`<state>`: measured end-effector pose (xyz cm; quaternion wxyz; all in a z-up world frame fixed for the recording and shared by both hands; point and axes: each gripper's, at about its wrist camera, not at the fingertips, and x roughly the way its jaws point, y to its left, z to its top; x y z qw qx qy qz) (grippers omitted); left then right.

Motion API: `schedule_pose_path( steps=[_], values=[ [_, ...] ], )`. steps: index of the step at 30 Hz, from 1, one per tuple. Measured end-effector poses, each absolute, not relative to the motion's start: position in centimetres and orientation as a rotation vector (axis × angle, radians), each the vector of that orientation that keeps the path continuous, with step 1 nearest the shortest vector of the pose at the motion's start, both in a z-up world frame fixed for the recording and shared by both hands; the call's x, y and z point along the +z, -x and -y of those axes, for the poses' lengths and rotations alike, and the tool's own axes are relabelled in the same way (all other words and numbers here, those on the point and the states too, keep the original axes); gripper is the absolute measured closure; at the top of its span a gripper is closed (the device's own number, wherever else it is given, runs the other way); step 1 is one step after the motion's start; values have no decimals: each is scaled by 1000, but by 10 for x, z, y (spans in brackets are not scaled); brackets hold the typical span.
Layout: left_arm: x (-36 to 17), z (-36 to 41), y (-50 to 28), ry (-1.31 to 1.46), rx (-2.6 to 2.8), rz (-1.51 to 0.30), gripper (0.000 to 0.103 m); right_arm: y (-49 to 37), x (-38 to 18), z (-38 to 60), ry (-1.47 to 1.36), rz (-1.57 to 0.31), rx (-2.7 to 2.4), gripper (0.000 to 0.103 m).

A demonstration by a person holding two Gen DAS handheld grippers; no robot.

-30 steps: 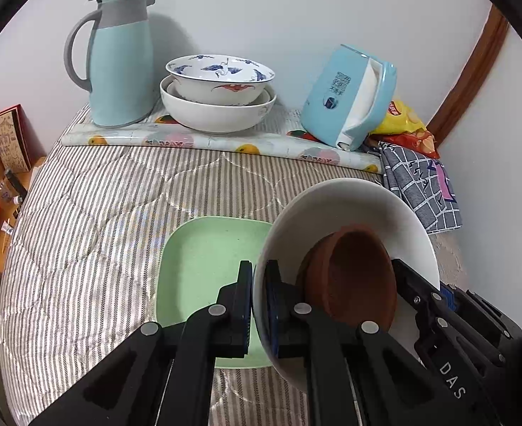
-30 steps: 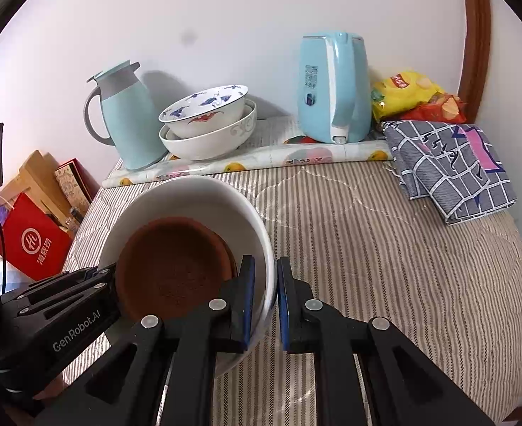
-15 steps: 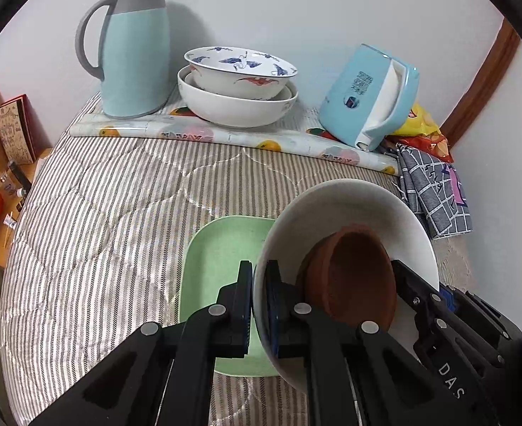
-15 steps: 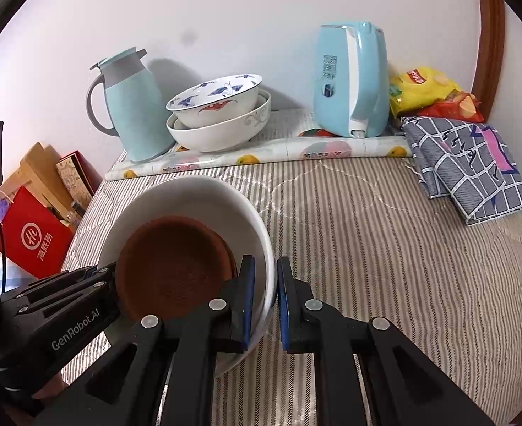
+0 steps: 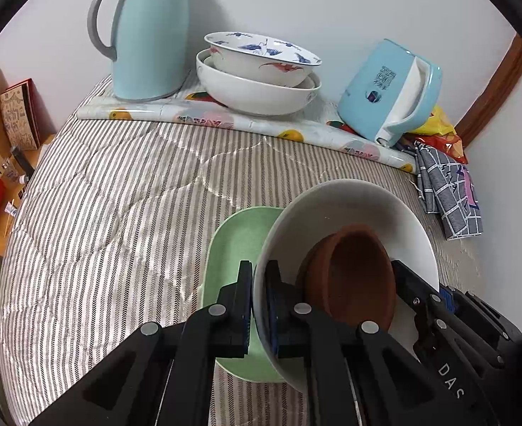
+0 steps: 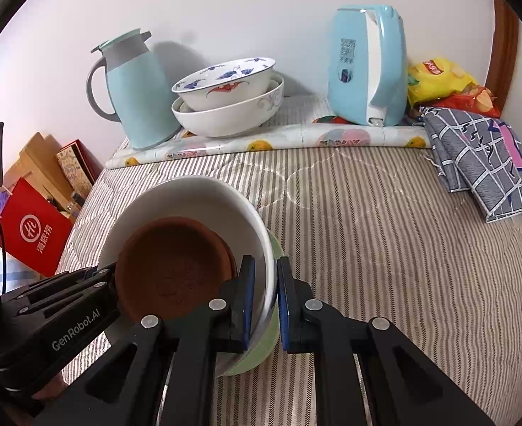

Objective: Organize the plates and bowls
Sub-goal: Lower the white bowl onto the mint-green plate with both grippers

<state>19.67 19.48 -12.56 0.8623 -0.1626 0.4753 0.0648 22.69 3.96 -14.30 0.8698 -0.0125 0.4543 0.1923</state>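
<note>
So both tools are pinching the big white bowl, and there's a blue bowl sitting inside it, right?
Almost. Both tools, left and right, do pinch the white bowl's rim, one on each side. But the bowl inside it is brown, not blue. The right wrist view shows it best.

the white bowl [image 5: 346,209] hides most of the green plate [image 5: 236,241]. the jug [image 5: 151,32] top is cut off by the frame edge.
</note>
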Motion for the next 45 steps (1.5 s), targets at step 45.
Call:
schedule_pose_path(
  steps=[45],
  values=[
    [-156, -212, -212, 316, 138, -1047, 89, -245, -181, -46, 9, -1035, 428, 88]
  ],
)
